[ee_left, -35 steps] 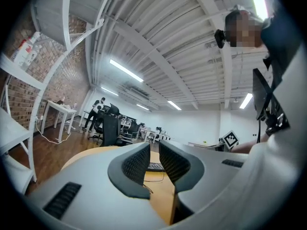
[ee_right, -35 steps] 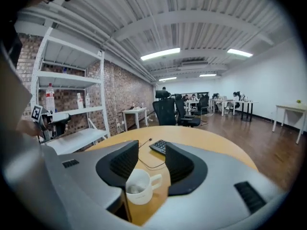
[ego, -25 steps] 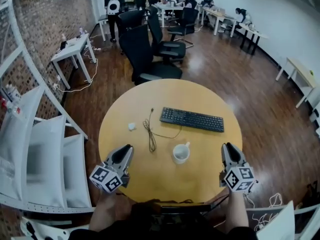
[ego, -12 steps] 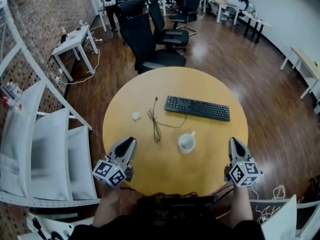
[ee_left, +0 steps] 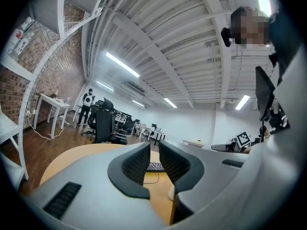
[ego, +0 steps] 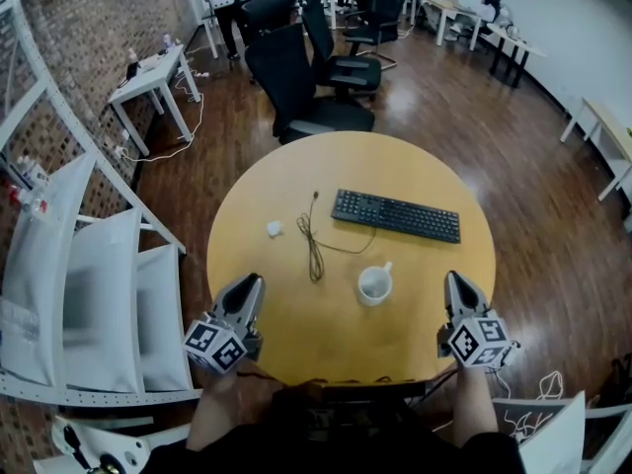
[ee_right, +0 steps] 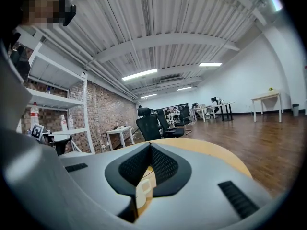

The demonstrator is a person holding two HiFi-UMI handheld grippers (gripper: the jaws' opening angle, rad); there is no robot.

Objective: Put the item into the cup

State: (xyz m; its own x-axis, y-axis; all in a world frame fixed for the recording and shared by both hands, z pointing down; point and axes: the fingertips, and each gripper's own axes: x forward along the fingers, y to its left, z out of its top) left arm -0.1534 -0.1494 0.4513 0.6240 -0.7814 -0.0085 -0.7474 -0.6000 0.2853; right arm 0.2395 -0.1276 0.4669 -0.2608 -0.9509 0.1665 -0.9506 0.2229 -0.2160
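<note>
Looks like the very start: left gripper [ego: 252, 286] slightly parted and empty, near-left of the white handled cup [ego: 374, 285], right gripper [ego: 455, 282] closed on nothing, near-right of it, small white item [ego: 275, 228] beyond-left of the cup; next probably calls for reaching there, jaws spread.

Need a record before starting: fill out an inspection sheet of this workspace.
Surface: round wooden table, mostly bare.
Job's things: white cup upright near the front; small white item lies apart, to its left.
Clutter: black keyboard behind the cup.
Grippers: left gripper jaws slightly apart, empty; right gripper shut, empty; both at the near edge.
Cables: black cable loose between item and keyboard.
Surroundings: black office chair, white shelving, brick wall.
</note>
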